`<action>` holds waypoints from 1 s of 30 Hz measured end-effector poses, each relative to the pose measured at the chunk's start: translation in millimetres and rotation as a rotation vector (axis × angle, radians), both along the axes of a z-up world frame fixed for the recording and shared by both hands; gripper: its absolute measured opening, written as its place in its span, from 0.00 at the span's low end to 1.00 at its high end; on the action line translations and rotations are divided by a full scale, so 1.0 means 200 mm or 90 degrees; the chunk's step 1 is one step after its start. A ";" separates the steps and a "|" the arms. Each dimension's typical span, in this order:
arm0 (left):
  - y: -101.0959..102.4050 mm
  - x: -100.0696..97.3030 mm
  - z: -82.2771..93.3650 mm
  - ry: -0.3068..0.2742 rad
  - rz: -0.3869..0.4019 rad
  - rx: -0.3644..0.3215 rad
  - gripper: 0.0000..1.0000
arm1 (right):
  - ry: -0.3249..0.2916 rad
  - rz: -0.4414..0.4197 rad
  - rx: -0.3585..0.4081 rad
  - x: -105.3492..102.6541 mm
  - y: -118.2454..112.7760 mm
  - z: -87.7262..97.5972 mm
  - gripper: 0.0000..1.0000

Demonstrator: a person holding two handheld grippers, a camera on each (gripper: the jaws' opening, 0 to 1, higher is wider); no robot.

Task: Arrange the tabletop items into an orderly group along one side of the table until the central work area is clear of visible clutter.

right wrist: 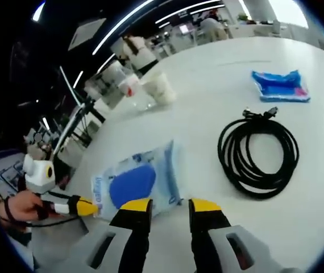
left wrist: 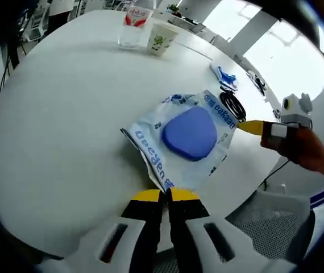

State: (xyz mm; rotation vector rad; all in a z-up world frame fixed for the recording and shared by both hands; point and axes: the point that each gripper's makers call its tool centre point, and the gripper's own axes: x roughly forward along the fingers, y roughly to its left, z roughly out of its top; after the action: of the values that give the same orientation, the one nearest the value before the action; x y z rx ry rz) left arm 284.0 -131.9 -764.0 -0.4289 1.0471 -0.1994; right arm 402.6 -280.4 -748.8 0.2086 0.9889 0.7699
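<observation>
in the left gripper view the left gripper [left wrist: 165, 196] has its yellow-tipped jaws pressed together on the near edge of a clear printed pouch [left wrist: 180, 139] that holds a blue pad [left wrist: 190, 133]; the pouch lies on the white table [left wrist: 65, 114] near its edge; the right gripper [left wrist: 252, 127] comes in from the right, its yellow tip at the pouch's far corner, a hand [left wrist: 307, 149] behind it; beyond the pouch lie a coiled black cable [left wrist: 233, 105] and a small blue packet [left wrist: 225, 76]; far off, at the table's other side, a paper cup [left wrist: 162, 37] stands just beside a clear cup [left wrist: 133, 25]; in the right gripper view the right gripper [right wrist: 170, 207] has its jaws apart, empty, just at the pouch's [right wrist: 136, 182] edge; the cable [right wrist: 258, 152] lies to the right, the blue packet [right wrist: 280, 85] beyond it; the two cups [right wrist: 150, 88] stand far back.
</observation>
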 end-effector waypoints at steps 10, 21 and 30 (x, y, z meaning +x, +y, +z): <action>0.02 -0.03 0.00 0.001 -0.011 0.005 0.00 | 0.017 0.003 0.005 -0.02 0.05 -0.02 0.23; 0.01 -0.06 0.00 0.000 -0.050 -0.001 0.00 | 0.024 0.012 0.004 -0.02 0.08 -0.03 0.22; 0.00 -0.06 0.00 0.003 -0.062 -0.004 0.00 | 0.019 0.011 -0.003 -0.01 0.07 -0.04 0.17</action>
State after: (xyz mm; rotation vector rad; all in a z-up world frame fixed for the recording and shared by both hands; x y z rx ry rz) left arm 271.4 -131.2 -764.3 -0.3852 1.0724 -0.2889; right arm 399.9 -267.4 -756.4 0.2085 1.0214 0.7826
